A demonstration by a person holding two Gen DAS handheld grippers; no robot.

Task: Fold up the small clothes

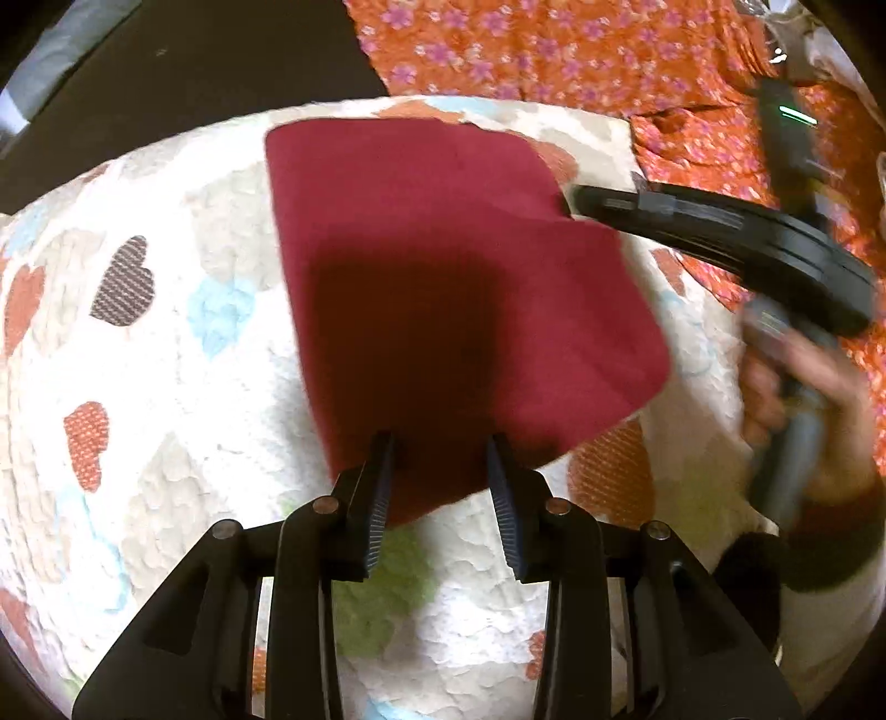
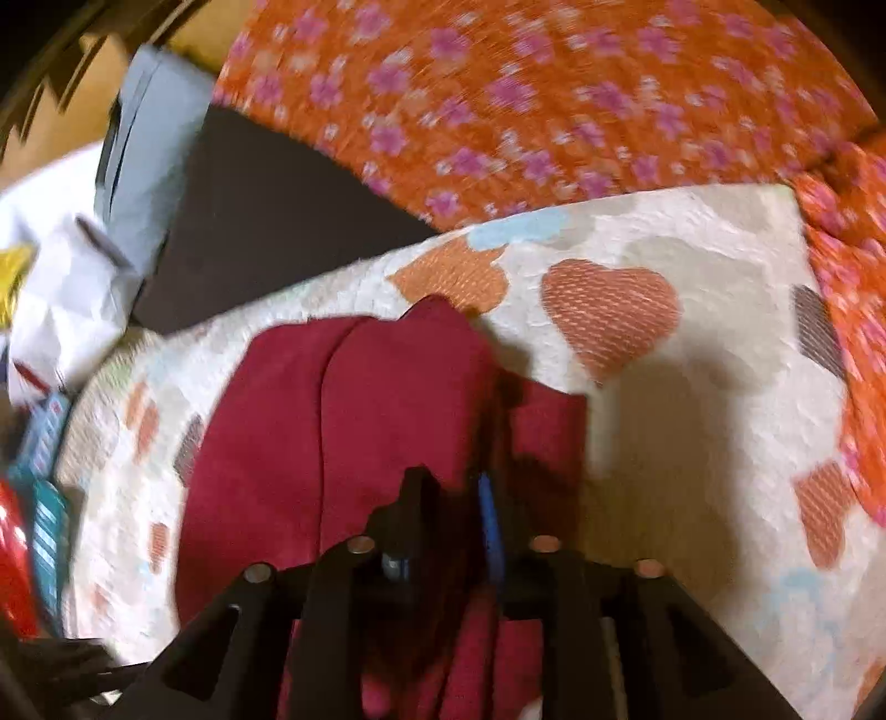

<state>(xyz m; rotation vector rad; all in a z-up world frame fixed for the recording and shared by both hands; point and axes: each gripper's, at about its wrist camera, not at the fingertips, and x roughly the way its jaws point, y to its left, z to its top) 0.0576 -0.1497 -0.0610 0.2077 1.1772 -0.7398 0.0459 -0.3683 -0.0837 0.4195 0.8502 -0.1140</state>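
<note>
A dark red cloth (image 1: 443,288) lies folded on a white quilt with a heart pattern (image 1: 166,354). My left gripper (image 1: 443,448) is open, its fingertips over the cloth's near edge, holding nothing. My right gripper (image 1: 570,202) reaches in from the right and pinches the cloth's right edge. In the right wrist view the right gripper (image 2: 454,487) is shut on the red cloth (image 2: 343,421), with fabric bunched between the fingers and lifted a little. The view is blurred.
An orange flowered fabric (image 1: 554,50) lies beyond the quilt. A dark surface (image 1: 194,72) shows at the far left. In the right wrist view, white paper (image 2: 66,299), a grey-blue item (image 2: 149,160) and colourful boxes (image 2: 44,498) sit at the left.
</note>
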